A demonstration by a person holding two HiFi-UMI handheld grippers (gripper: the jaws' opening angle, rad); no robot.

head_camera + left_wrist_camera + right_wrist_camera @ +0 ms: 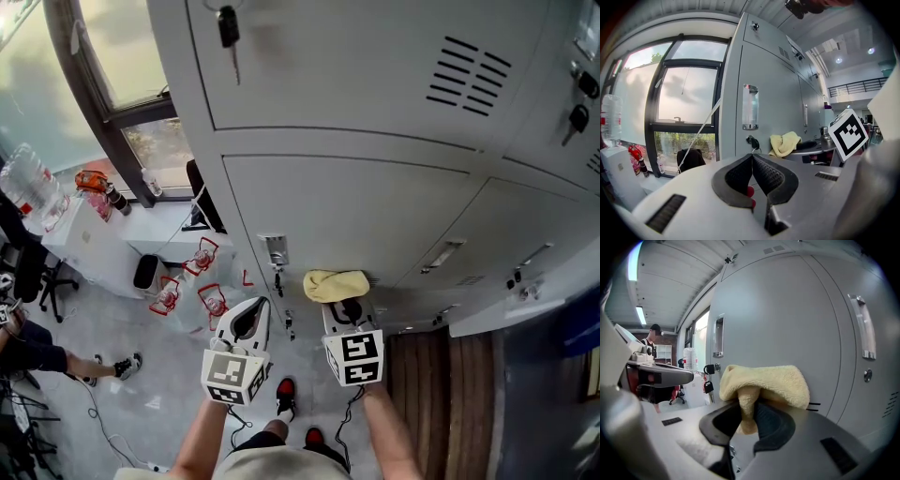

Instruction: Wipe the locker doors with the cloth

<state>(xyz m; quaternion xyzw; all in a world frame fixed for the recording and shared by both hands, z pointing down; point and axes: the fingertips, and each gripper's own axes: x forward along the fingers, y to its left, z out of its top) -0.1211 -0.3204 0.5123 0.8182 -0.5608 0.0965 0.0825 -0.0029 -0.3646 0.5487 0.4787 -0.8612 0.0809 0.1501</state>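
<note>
One yellow cloth point(764, 380) in right tool point(749, 413), left tool point(753, 161) closed, locker door point(787, 310)

Daylight fills a dark-framed window point(127, 52) above a pale grey floor point(112, 323), a white cabinet point(89, 239) and a black office chair point(30, 264).

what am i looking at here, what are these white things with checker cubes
No robot: a person holds a hand tool with tongs in each hand. The head view is from a camera on the person's head, looking down at grey locker doors. The two gripper views are from cameras riding on each tool. The left tongs are shut and empty. The right tongs are shut on a yellow cloth, close to a door. The cubes are part of the tools.
</note>
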